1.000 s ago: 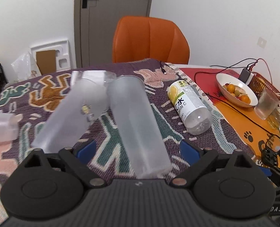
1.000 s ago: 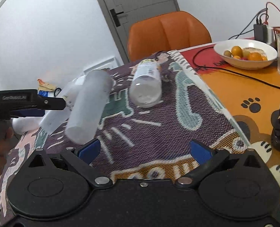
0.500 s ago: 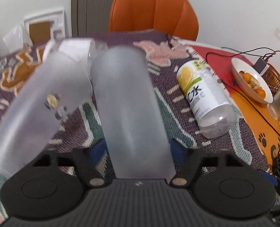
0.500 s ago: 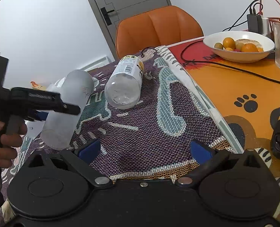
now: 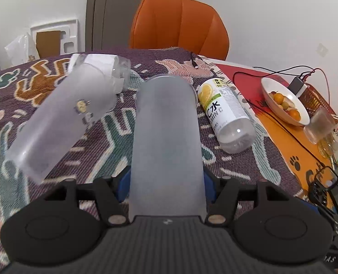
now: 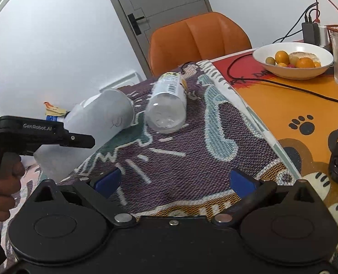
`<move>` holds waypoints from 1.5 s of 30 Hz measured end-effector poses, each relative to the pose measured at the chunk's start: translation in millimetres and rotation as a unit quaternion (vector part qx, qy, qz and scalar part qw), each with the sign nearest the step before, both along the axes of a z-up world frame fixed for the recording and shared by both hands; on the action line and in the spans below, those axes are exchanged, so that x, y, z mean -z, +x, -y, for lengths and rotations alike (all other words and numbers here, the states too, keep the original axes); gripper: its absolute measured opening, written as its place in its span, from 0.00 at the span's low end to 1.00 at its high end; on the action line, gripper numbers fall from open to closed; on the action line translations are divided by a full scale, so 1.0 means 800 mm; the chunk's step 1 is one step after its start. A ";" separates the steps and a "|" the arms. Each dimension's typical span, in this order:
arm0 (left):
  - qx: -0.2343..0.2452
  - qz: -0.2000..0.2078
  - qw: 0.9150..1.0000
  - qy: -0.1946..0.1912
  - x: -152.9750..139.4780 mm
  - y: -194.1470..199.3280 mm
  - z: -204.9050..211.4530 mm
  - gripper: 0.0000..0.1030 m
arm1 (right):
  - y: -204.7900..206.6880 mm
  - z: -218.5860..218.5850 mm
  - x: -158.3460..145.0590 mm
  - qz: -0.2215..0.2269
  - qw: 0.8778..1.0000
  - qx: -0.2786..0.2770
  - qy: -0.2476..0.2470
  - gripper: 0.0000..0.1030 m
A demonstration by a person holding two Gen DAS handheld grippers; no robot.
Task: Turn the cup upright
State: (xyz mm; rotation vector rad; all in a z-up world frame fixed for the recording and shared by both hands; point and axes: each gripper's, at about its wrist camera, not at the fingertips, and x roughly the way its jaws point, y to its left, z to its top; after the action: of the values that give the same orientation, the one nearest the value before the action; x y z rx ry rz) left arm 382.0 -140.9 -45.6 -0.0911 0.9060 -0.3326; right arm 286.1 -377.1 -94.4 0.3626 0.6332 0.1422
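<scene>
A tall frosted plastic cup [image 5: 166, 141] lies on its side on the patterned cloth, between the blue pads of my left gripper [image 5: 166, 182], which is shut on it near its open end. The same cup shows in the right wrist view [image 6: 100, 118], with the left gripper's black body [image 6: 45, 134] across it. A second frosted cup [image 5: 61, 118] lies on its side just left of it. My right gripper [image 6: 173, 180] is open and empty above the cloth, to the right of the cups.
A clear lemon-label bottle [image 5: 226, 114] lies on the cloth right of the held cup. A white fruit bowl [image 5: 285, 101], a ribbed glass [image 5: 319, 125], black cables and a red basket sit on the orange mat. An orange chair [image 5: 178, 22] stands behind the table.
My left gripper moved forward around the right-hand frosted cup and closed its pads on it. The right gripper shifted slightly and stays open.
</scene>
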 end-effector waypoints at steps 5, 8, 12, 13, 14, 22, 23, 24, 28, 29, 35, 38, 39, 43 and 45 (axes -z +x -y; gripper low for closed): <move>0.000 0.004 1.000 -0.008 -0.010 -0.035 -0.015 0.59 | -0.019 -0.010 -0.011 0.007 1.000 -0.006 0.002 1.00; -0.002 0.009 1.000 -0.016 -0.017 -0.058 -0.025 0.59 | -0.031 -0.019 -0.016 0.010 1.000 -0.011 0.000 1.00; 0.001 0.013 1.000 -0.025 -0.023 -0.088 -0.035 0.59 | -0.046 -0.029 -0.021 0.012 1.000 -0.018 0.002 1.00; 0.001 0.013 1.000 -0.027 -0.024 -0.096 -0.037 0.59 | -0.051 -0.032 -0.023 0.012 1.000 -0.020 0.002 1.00; 0.001 0.012 0.999 -0.029 -0.024 -0.102 -0.040 0.59 | -0.055 -0.034 -0.024 0.012 1.000 -0.022 0.003 1.00; -0.001 0.013 0.999 -0.037 -0.023 -0.157 -0.057 0.59 | -0.085 -0.054 -0.031 0.013 0.999 -0.034 0.007 1.00; -0.001 0.012 0.999 -0.037 -0.021 -0.161 -0.060 0.59 | -0.088 -0.057 -0.031 0.013 0.999 -0.036 0.007 1.00; -0.001 0.010 0.999 -0.037 -0.019 -0.166 -0.062 0.59 | -0.092 -0.061 -0.032 0.013 0.999 -0.039 0.007 1.00; -0.005 0.003 0.999 -0.034 -0.012 -0.183 -0.071 0.59 | -0.102 -0.071 -0.034 0.012 0.999 -0.046 0.007 1.00; -0.005 0.001 0.999 -0.033 -0.009 -0.186 -0.073 0.60 | -0.104 -0.073 -0.034 0.010 0.999 -0.048 0.007 1.00; -0.009 -0.019 0.999 -0.031 0.009 -0.199 -0.083 0.60 | -0.111 -0.086 -0.031 -0.001 0.998 -0.057 0.011 1.00; -0.011 -0.032 0.999 -0.023 0.017 -0.198 -0.087 0.60 | -0.111 -0.089 -0.029 -0.007 0.998 -0.060 0.014 1.00; -0.014 -0.033 0.999 -0.017 0.019 -0.198 -0.088 0.61 | -0.110 -0.091 -0.028 -0.010 0.998 -0.062 0.016 1.00; -0.010 -0.035 0.999 -0.012 0.015 -0.199 -0.088 0.66 | -0.107 -0.096 -0.027 -0.019 0.997 -0.067 0.025 1.00; -0.005 -0.025 1.000 -0.013 0.008 -0.202 -0.089 0.72 | -0.104 -0.100 -0.028 -0.021 0.997 -0.070 0.032 1.00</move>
State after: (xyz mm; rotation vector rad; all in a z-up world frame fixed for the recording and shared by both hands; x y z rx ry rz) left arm 220.7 -69.8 -51.8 -0.1289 0.9502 -0.3336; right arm 202.5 -297.5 -72.2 0.3846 0.6973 0.2894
